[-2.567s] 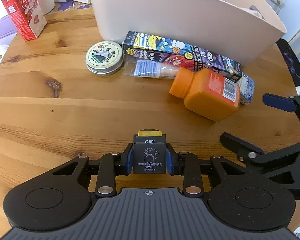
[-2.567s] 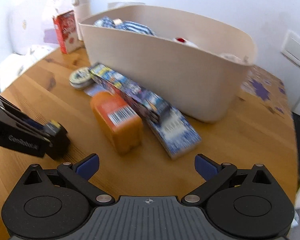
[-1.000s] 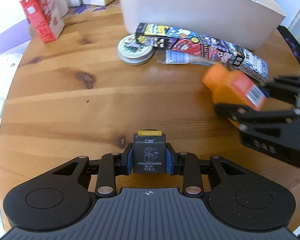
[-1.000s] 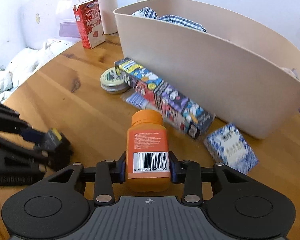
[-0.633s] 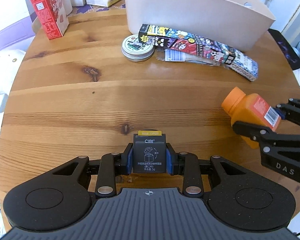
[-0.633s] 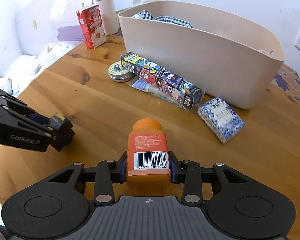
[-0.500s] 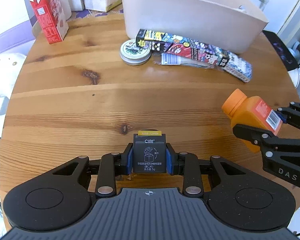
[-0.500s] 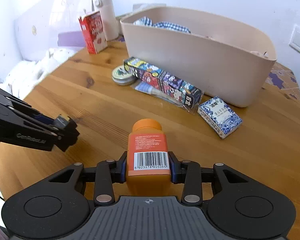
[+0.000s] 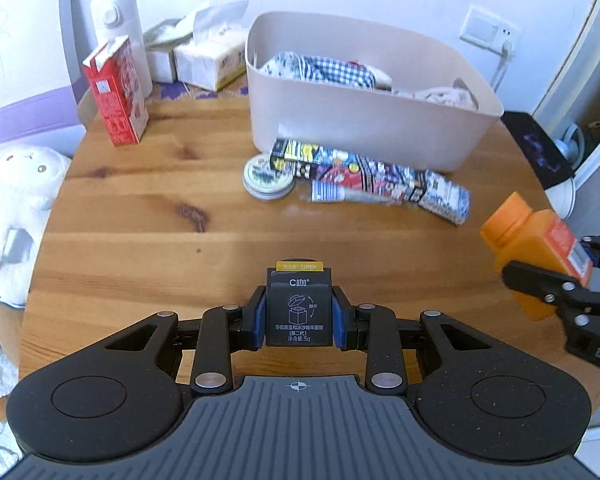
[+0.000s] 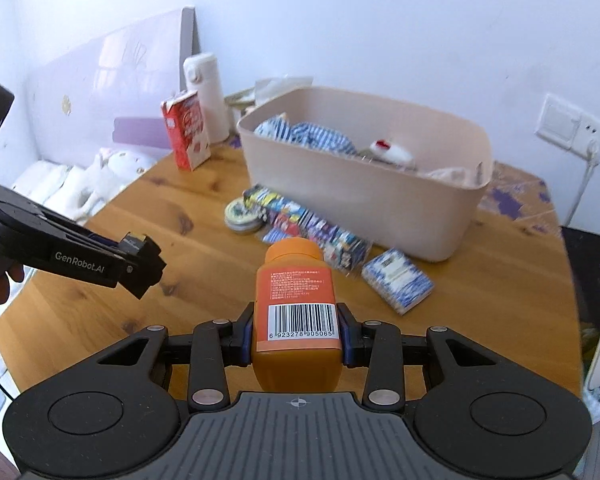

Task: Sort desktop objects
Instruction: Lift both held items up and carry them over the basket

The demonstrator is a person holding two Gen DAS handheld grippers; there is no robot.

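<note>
Home bedroom: wooden table (image 9: 140, 216), plush toy (image 9: 16, 184), tissue box (image 9: 208, 60), thermos (image 10: 202, 92).

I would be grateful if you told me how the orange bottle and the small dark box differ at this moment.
The orange bottle is the larger, with a round cap and a barcode label; the small dark box is squat and square, with white print and a yellow strip on top. The bottle sits in the right tongs, the box in the left tongs. Both are clamped between blue pads, off the table.
</note>
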